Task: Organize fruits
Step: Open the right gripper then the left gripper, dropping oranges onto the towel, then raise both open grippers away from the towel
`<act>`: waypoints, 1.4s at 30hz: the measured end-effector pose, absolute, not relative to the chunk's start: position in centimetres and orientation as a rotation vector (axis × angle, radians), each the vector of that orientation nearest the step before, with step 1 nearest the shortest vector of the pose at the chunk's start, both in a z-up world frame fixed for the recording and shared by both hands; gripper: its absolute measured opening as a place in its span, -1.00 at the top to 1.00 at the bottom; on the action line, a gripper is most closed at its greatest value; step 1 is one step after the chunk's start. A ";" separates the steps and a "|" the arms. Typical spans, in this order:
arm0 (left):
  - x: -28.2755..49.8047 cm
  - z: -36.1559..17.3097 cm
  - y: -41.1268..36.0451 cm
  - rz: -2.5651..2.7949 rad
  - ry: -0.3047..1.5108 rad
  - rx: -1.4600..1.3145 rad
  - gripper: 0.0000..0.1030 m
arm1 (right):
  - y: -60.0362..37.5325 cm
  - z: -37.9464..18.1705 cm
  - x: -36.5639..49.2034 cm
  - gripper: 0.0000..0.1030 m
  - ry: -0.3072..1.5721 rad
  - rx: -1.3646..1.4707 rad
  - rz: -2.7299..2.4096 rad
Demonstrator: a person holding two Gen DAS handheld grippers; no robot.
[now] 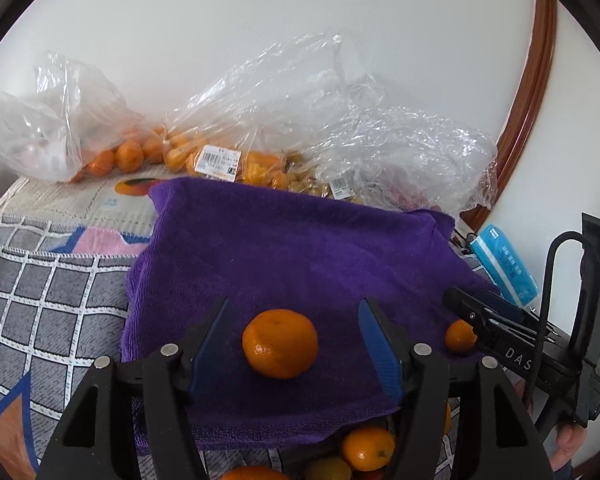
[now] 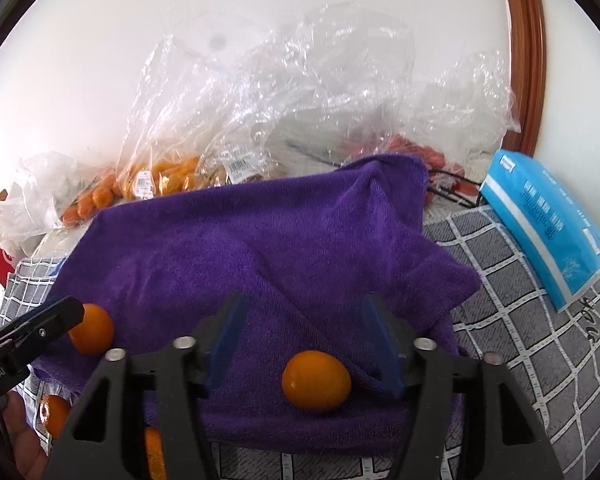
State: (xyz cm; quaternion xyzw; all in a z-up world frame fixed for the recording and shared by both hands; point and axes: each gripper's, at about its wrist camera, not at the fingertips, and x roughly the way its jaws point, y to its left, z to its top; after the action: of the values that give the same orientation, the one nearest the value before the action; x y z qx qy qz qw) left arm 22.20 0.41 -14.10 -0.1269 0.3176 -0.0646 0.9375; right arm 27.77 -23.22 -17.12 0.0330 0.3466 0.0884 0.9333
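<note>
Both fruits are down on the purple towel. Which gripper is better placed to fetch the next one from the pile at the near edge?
Probably left: the loose oranges lie just under the left gripper, below the purple towel; its jaws stand open.

On the purple towel (image 1: 284, 248) lie two oranges: a larger one (image 1: 279, 343) and a smaller one (image 2: 316, 381). At least three more (image 1: 367, 449) sit just below its near edge. Behind it, three clear bags (image 1: 228, 128); right of it, one blue packet (image 2: 548, 220)
</note>
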 end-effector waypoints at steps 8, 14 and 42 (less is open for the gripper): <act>21.2 -12.9 0.4 -0.064 0.576 -0.227 -0.30 | -23.5 -16.4 27.1 -0.61 0.699 0.062 0.128; 20.3 -12.0 0.4 -0.027 0.508 -0.188 -0.30 | -24.8 -13.7 25.5 -0.81 0.660 0.106 0.101; 7.5 -6.5 4.1 -0.060 0.600 -0.200 -0.32 | -25.5 -10.0 10.1 -0.86 0.649 0.068 0.082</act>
State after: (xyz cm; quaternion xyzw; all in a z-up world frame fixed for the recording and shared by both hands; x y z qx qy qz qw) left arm 7.52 4.12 -6.54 -0.0981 0.2951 -0.0296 0.9500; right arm 10.07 -25.46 -9.99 0.0336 0.3187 0.0402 0.9464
